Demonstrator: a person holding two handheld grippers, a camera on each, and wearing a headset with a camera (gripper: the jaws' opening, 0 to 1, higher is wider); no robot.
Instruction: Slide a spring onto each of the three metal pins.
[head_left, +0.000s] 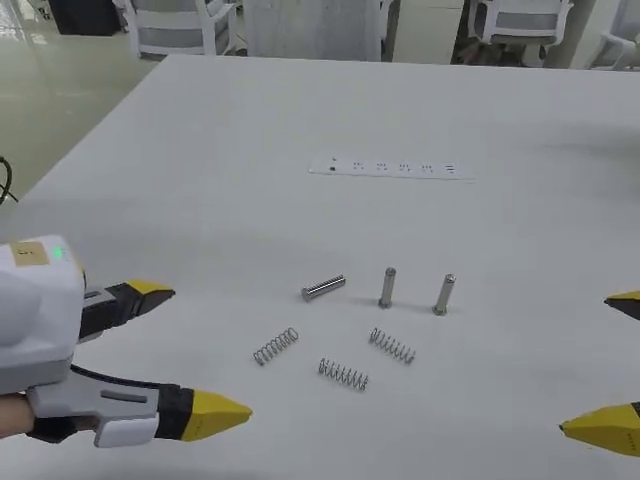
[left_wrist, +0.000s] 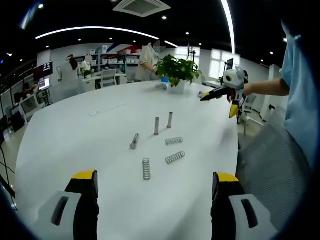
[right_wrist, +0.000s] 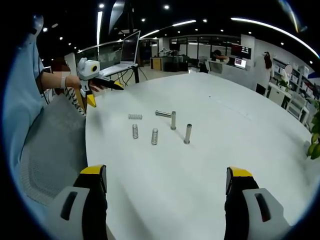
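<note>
Three metal pins are on the white table: one lies flat, two stand upright. Just in front of them lie three loose springs, none on a pin. My left gripper hovers open to the left of the springs, nothing between its yellow tips. My right gripper is open at the right edge, well clear of the pins. The left gripper view has the flat pin and nearest spring ahead of its jaws. In the right gripper view the pins stand farther off.
A white power strip lies flat on the table beyond the pins. Chairs stand past the far table edge. A potted plant sits at the table's far end in the left gripper view.
</note>
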